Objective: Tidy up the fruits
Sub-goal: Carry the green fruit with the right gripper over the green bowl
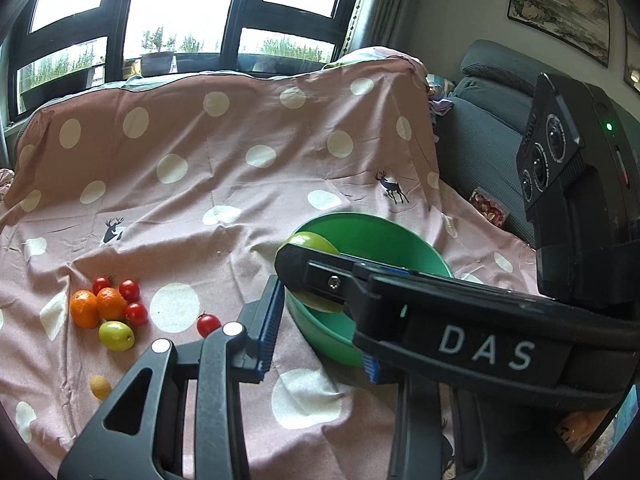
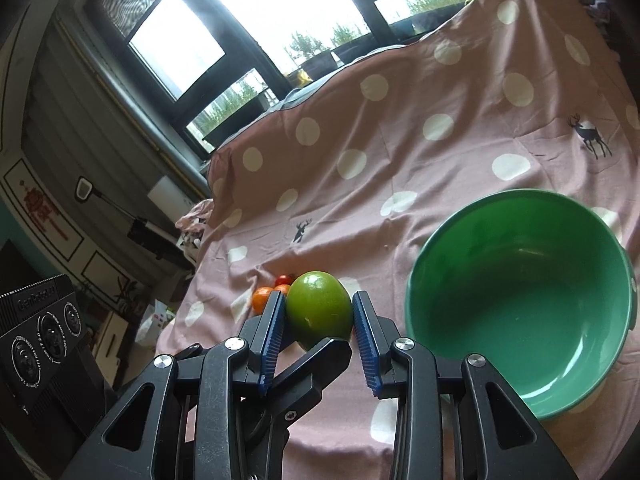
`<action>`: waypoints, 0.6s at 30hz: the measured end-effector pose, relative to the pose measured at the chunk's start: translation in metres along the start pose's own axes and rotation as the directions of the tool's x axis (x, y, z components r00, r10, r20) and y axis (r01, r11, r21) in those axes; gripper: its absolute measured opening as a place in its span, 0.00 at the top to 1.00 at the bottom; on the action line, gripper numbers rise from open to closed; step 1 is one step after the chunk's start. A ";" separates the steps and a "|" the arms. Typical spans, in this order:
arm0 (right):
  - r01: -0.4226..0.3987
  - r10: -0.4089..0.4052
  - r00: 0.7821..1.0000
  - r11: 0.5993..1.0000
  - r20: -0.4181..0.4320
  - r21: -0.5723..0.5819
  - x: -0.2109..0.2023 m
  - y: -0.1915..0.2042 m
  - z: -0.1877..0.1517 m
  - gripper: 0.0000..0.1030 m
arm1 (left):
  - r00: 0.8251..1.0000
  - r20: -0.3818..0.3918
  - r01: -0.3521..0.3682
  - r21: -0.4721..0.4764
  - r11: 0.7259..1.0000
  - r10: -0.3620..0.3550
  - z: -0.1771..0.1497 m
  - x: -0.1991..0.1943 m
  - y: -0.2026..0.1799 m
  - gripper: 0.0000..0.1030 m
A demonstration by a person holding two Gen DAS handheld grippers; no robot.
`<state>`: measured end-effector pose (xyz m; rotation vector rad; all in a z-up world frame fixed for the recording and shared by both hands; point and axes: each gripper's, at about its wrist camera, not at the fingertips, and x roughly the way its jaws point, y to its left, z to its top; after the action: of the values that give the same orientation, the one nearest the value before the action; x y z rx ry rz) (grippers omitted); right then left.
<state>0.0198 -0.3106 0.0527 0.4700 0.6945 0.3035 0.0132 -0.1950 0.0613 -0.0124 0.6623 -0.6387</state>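
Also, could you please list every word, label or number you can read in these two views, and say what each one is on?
"DAS": white letters on the black body of the right hand-held gripper.
Small print around the lenses of the black camera unit: too small to read.
Embossed brand on the other camera unit: too blurred to read.

Blown-out daylight through the windows (image 1: 180, 4); fisheye bending and dark corners.
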 end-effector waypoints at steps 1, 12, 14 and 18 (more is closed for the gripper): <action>0.006 -0.006 1.000 1.000 0.003 0.007 -0.002 -0.004 0.001 0.64 | 1.000 -0.001 0.008 0.004 1.000 -0.008 0.001 0.003 -0.003 0.66; 0.078 -0.081 0.996 0.994 0.033 0.075 -0.023 -0.048 0.012 0.64 | 0.995 -0.046 0.095 0.039 0.995 -0.093 0.010 0.039 -0.034 0.67; 0.091 -0.094 0.995 0.992 0.032 0.091 -0.026 -0.056 0.013 0.64 | 0.993 -0.056 0.108 0.040 0.993 -0.106 0.011 0.044 -0.038 0.67; 0.118 -0.122 0.992 0.986 0.024 0.114 -0.029 -0.069 0.014 0.64 | 0.988 -0.085 0.131 0.042 0.990 -0.127 0.012 0.058 -0.046 0.67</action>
<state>0.0160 -0.3861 0.0426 0.5368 0.7093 0.1439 0.0296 -0.2664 0.0473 0.0150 0.7297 -0.7831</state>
